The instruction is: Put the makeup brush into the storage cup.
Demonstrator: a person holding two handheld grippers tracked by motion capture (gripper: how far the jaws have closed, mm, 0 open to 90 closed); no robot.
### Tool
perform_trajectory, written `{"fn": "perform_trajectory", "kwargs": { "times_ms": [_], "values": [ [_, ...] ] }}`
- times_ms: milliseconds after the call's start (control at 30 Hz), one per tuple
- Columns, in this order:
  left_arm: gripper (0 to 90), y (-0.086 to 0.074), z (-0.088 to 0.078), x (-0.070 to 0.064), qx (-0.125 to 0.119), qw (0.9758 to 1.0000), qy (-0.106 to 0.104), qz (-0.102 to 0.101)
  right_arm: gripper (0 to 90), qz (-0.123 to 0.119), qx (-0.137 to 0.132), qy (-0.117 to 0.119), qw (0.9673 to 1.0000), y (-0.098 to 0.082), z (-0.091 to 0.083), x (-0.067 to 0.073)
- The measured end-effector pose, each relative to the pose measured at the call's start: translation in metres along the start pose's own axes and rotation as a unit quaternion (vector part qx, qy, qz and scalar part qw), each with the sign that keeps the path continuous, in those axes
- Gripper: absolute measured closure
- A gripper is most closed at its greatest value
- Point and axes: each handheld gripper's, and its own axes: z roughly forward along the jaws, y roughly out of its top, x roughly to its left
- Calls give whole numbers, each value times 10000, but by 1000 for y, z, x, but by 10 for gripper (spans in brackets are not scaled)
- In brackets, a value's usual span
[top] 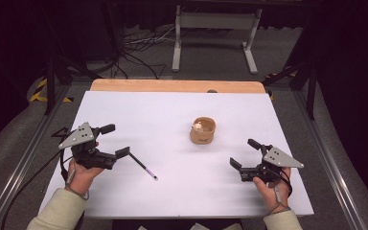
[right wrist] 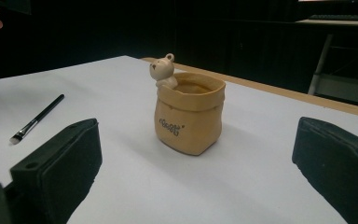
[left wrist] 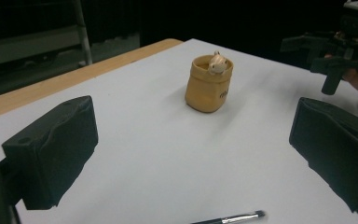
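Makeup brush (top: 143, 167): lies flat on white surface (top: 182, 191), lower centre-left of high view, just beside left gripper (top: 112, 140), untouched. Both left and right gripper (top: 244, 153) spread wide, empty. Tan pot (top: 202, 131): centre, upright.

White table (top: 172, 115) with a wooden strip along its far edge. Left gripper (top: 118, 140), jaws spread, sits at the near left, held from below by a hand (top: 82, 173). Right gripper (top: 245, 153), jaws likewise apart, sits at the near right. A tan pot (top: 202, 131) (a small pale figure at its rim) stands upright between them, toward the far side, apart from both. A thin brush (top: 143, 166) lies flat just beside the left gripper's near jaw, angled toward the near edge.
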Motion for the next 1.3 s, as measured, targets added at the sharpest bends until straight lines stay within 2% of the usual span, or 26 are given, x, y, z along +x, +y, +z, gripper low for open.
{"fn": "perform_trajectory", "kwargs": {
  "times_ms": [100,133,167,267,300,333,433,467,533,567,600,633,767,800,833,900,933,1000,1067,1100,1133,1167,1200,1233,1267,1300],
  "values": [
    [24,8,3,2,294,9995,49,104,16,6,6,-16,10000,0,0,-1],
    [24,8,3,2,294,9995,49,104,16,6,6,-16,10000,0,0,-1],
    [26,12,6,1,520,9985,85,172,16,28,3,-18,10000,0,-1,-1],
    [29,17,11,1,770,9966,75,277,16,26,7,-14,10000,0,-1,-1],
    [30,19,14,1,941,9951,11,293,16,28,8,-10,10000,0,-1,-1],
    [37,19,14,1,941,9951,11,293,16,28,8,-10,10000,0,-1,-1],
    [38,24,23,4,1329,9907,-230,172,16,39,1,-10,10000,0,-1,-1],
    [38,24,23,4,1329,9907,-230,172,16,60,4,-2,10000,-1,-1,-1],
    [38,29,26,5,1553,9873,-271,194,16,67,13,-13,10000,-1,-2,-2],
    [38,29,26,5,1553,9873,-271,194,16,67,13,-13,10000,-1,-2,-2],
    [38,32,28,6,1726,9844,-247,238,16,64,8,-6,10000,-1,-2,-2],
    [38,32,28,6,1726,9844,-247,238,16,64,8,-6,10000,-1,-2,-2],
    [37,38,33,6,2024,9786,-179,331,16,73,9,-12,10000,-1,-2,-2],
    [39,39,34,6,2145,9760,-118,356,16,70,5,-6,10000,-1,-3,-2],
    [39,39,34,6,2145,9760,-118,356,16,71,5,-7,10000,-1,-3,-2],
    [41,40,36,6,2295,9726,-104,345,16,74,8,-5,10000,-1,-3,-2],
    [41,41,39,6,2455,9687,-71,369,16,73,11,-5,10000,-1,-3,-2],
    [41,41,41,6,2602,9646,-95,411,16,78,10,-1,10000,-1,-3,-2],
    [41,41,43,5,2691,9621,-98,441,16,77,12,13,10000,-1,-3,-2],
    [41,41,43,5,2691,9621,-98,441,16,80,9,5,10000,-1,-3,-2],
    [41,41,44,5,2746,9605,-130,434,16,80,9,5,10000,-1,-3,-2],
    [42,41,47,5,2852,9572,-128,467,16,74,17,4,10000,-1,-4,-2],
    [43,41,47,5,2852,9572,-128,467,16,66,17,-4,10000,-1,-4,-2],
    [44,41,50,5,3000,9524,-145,522,16,80,21,-17,10000,-2,-5,-2],
    [45,41,50,5,3000,9524,-145,522,16,80,21,-17,10000,-2,-5,-2],
    [45,41,51,5,3050,9506,-146,553,16,79,18,-16,10000,-2,-5,-2]
  ]
}}
